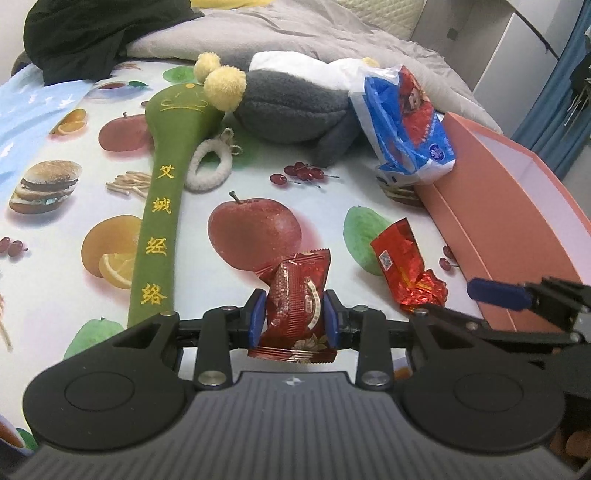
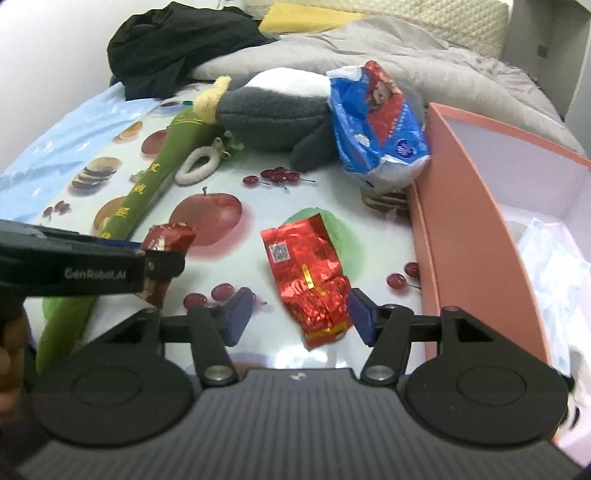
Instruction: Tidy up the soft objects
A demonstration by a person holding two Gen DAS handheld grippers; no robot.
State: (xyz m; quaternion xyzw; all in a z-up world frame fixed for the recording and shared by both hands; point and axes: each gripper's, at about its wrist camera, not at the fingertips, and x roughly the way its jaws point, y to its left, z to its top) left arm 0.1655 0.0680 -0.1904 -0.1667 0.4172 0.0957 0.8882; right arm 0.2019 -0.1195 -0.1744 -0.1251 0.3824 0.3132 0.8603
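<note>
My left gripper [image 1: 294,317] is shut on a dark red snack packet [image 1: 295,306], held just above the fruit-print cloth; the packet also shows in the right wrist view [image 2: 166,254]. My right gripper [image 2: 297,319] is open, its blue pads either side of the lower end of a shiny red foil packet [image 2: 308,282] lying on the cloth; that packet also shows in the left wrist view [image 1: 404,266]. A grey and white plush [image 1: 295,107], a long green plush stick [image 1: 162,199] and a blue and red soft pack [image 1: 402,122] lie farther back.
A pink open box [image 2: 465,229] stands at the right with pale soft items inside. A white fabric loop [image 1: 207,166] lies by the green stick. A grey duvet [image 1: 314,33] and black garment [image 1: 92,37] lie at the back.
</note>
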